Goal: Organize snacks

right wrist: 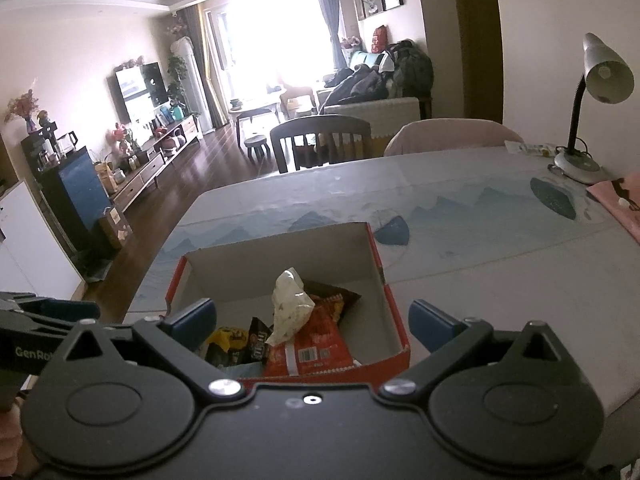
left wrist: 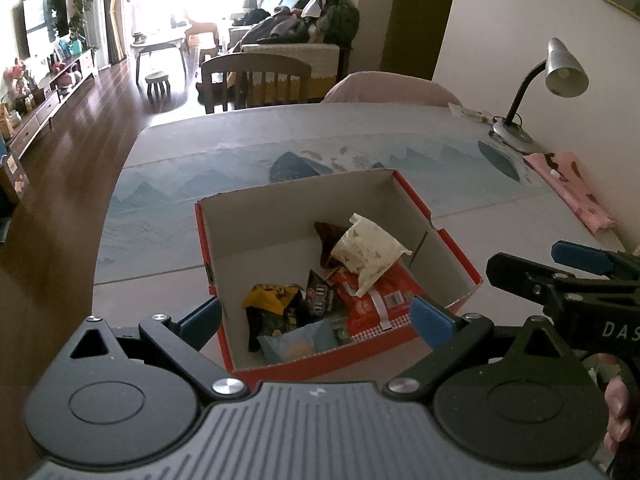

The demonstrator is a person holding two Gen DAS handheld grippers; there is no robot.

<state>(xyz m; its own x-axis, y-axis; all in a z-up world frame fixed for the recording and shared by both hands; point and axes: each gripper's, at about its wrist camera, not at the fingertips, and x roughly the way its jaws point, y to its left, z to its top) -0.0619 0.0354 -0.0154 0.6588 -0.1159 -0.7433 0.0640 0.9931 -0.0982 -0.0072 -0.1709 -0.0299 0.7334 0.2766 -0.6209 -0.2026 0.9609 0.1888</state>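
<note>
A red cardboard box (left wrist: 452,248) (right wrist: 394,312) with a grey inside stands on the table. It holds several snack packs: a cream packet (left wrist: 366,252) (right wrist: 288,304) on top, a red packet (left wrist: 376,300) (right wrist: 316,344), a brown M&M's bag (left wrist: 320,296) (right wrist: 258,340), a yellow bag (left wrist: 270,296) (right wrist: 228,338) and a light blue packet (left wrist: 298,344). My left gripper (left wrist: 316,322) is open and empty above the box's near edge. My right gripper (right wrist: 312,326) is open and empty above the same edge. It also shows in the left wrist view (left wrist: 560,268) at the right.
The table (left wrist: 240,160) (right wrist: 480,280) has a mountain-print cloth. A desk lamp (left wrist: 532,88) (right wrist: 592,108) and a pink cloth (left wrist: 568,188) (right wrist: 624,200) lie at the far right by the wall. Two chairs (left wrist: 256,80) (right wrist: 320,140) stand at the far edge.
</note>
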